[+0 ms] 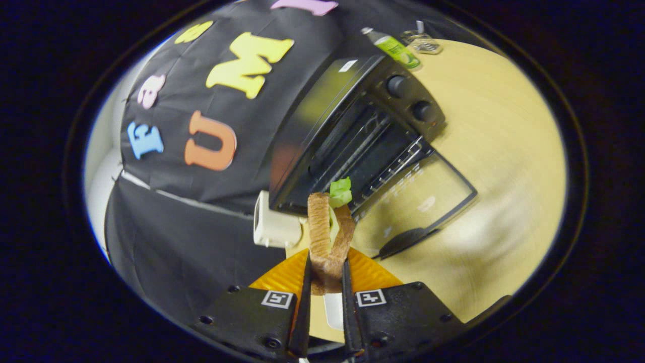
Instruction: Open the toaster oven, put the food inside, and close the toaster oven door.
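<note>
Gripping a sandwich [326, 237] between both fingers of the tool [326, 275], jaws narrowed onto the bread near its lower end. Sandwich upright, two brown bread slices with a green lettuce leaf [340, 191] protruding at the top. Held above the light wooden surface [504, 151], just in front of the toaster oven [352, 131]. Toaster oven black, seen tilted, door [423, 201] folded down flat onto the surface, glass pane and dark handle facing the tool. Cavity open, wire rack [398, 164] visible inside. Two round knobs [410, 98] on the control panel beside the cavity. Pale cream appliance [274, 227] just beside the oven's near corner, identity unclear. Beyond the oven, well apart from the tool: a bottle with a green label [395, 48] and a clear glass object [426, 43] on the surface.
</note>
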A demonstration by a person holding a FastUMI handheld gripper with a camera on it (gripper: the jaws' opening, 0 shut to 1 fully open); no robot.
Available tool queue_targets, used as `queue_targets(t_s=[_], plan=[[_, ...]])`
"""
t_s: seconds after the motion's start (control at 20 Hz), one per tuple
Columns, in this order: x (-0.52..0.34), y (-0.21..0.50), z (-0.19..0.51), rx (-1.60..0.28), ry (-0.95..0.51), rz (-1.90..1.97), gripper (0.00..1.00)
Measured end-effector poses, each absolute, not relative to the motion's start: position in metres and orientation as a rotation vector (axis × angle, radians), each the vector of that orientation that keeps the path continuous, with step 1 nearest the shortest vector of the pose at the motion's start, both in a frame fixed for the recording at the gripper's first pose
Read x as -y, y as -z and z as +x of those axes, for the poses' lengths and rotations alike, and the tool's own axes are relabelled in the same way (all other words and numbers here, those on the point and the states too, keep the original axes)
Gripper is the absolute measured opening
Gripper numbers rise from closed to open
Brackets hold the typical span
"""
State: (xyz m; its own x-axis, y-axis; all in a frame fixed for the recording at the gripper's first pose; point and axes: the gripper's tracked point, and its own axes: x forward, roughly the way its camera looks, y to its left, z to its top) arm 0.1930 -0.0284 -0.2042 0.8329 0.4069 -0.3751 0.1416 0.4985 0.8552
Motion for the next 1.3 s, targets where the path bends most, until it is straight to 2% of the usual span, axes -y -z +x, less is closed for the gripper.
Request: queue_targets(t_s=[0.5, 0.65, 0.85, 0.95, 1.1, 1.3], plan=[[0.046, 0.237, 0.289, -0.265, -0.039, 1.471, 0.32], [0.042, 0.235, 0.309, -0.165, -0.047, 1.499, 0.32], [0.035, 0.245, 0.333, -0.175, -0.01, 1.47, 0.37], [0.033, 0.247, 0.337, -0.182, 0.018, 1.448, 0.43], [0.022, 0.242, 0.339, -0.237, -0.016, 1.406, 0.7], [0.01, 0.245, 0.331, -0.391, -0.007, 1.247, 0.92]])
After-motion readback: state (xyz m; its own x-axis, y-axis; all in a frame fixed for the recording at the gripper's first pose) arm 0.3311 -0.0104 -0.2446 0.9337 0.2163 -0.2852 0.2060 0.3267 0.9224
